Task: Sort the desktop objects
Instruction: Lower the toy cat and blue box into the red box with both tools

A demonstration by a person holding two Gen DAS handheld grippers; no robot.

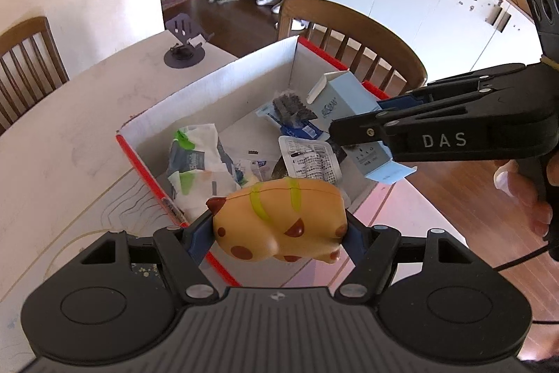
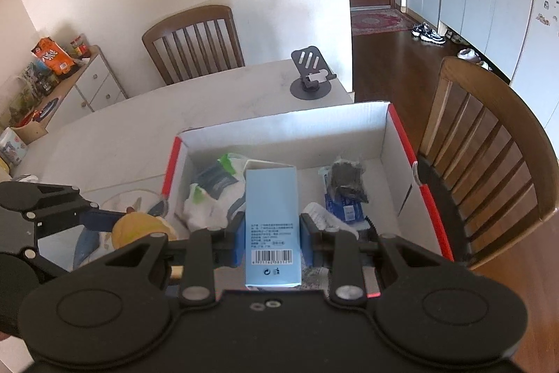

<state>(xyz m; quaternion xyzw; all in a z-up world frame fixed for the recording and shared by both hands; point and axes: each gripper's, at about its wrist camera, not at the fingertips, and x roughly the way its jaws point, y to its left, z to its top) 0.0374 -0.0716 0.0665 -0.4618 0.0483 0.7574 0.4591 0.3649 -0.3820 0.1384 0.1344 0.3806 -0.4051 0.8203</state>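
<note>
My left gripper point(image 1: 279, 229) is shut on an orange cat-shaped toy point(image 1: 279, 219) with green stripes and brown spots, held over the near rim of a white cardboard box with red edges point(image 1: 223, 86). From the right, my right gripper point(image 1: 353, 124) reaches over the box, shut on a tall pale blue carton point(image 1: 346, 100). In the right wrist view the blue carton point(image 2: 271, 226) stands upright between the pads of the right gripper point(image 2: 271, 235), barcode facing the camera, above the box point(image 2: 286, 128). The toy point(image 2: 139, 228) and the left gripper point(image 2: 104, 221) show at the left.
Inside the box lie crumpled white and green wrappers point(image 1: 195, 163), a sealed white packet point(image 1: 309, 159) and a dark bundle on blue packaging point(image 1: 291, 109). A grey phone stand point(image 1: 185, 44) sits on the pale table point(image 1: 70, 135). Wooden chairs point(image 2: 489, 170) stand beyond the box and table.
</note>
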